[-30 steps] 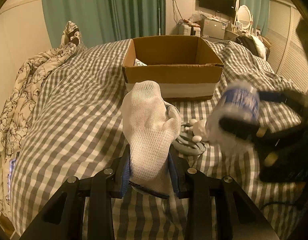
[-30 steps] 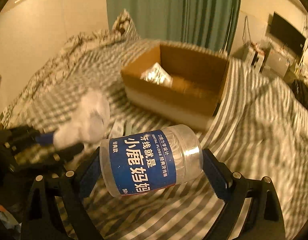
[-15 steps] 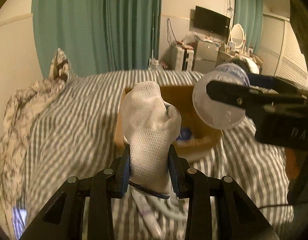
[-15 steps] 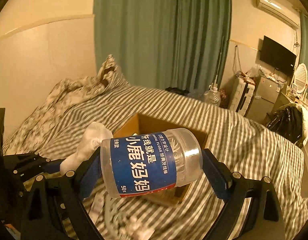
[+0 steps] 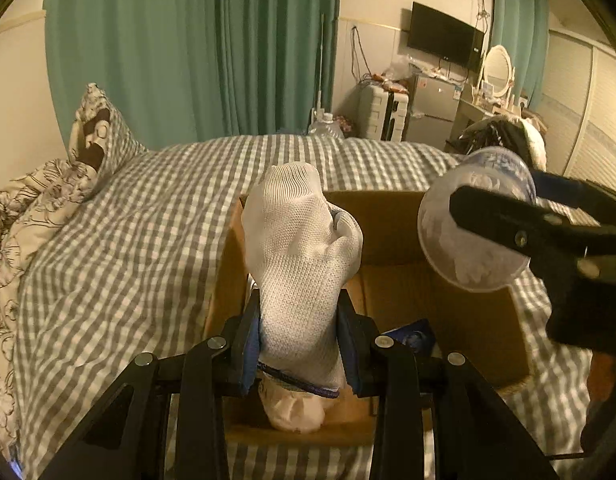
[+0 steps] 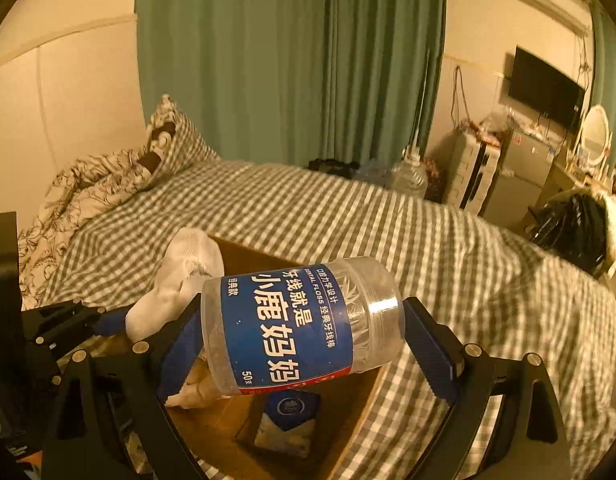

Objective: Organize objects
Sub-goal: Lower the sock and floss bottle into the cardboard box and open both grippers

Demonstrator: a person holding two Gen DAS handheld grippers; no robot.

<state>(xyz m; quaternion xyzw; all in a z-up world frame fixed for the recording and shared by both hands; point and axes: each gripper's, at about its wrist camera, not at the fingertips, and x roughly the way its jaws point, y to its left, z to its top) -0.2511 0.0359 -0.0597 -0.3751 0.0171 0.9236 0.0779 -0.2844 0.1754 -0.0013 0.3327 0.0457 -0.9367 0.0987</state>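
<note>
Two claws are now above the open cardboard box (image 5: 392,236), while one second ago both were low over the bed and the box was further ahead. In that time each claw came up and forward with its load, so I judge that the carrying step is almost finished and the release is next.

The left claw (image 5: 299,344) is clamped on a white sock (image 5: 299,248), which stands up between its blue pads; the cuff end hangs under the claw, over the near part of the box. The right claw (image 6: 303,334) is clamped on a dental floss jar (image 6: 295,324), a clear plastic jar with a blue label, held on its side by the two ends. In the left wrist view this jar (image 5: 476,232) hangs over the right side of the box.

Inside the box, a small blue packet (image 6: 287,420) lies on the bottom, just under the jar. At the near edge I see also a pale crumpled thing (image 5: 295,412), but I cannot tell if it is a separate object or the end of the sock.

The box stands on the bed with a grey checked cover (image 5: 127,240). If both claws let go here, I think both things will drop inside.
</note>
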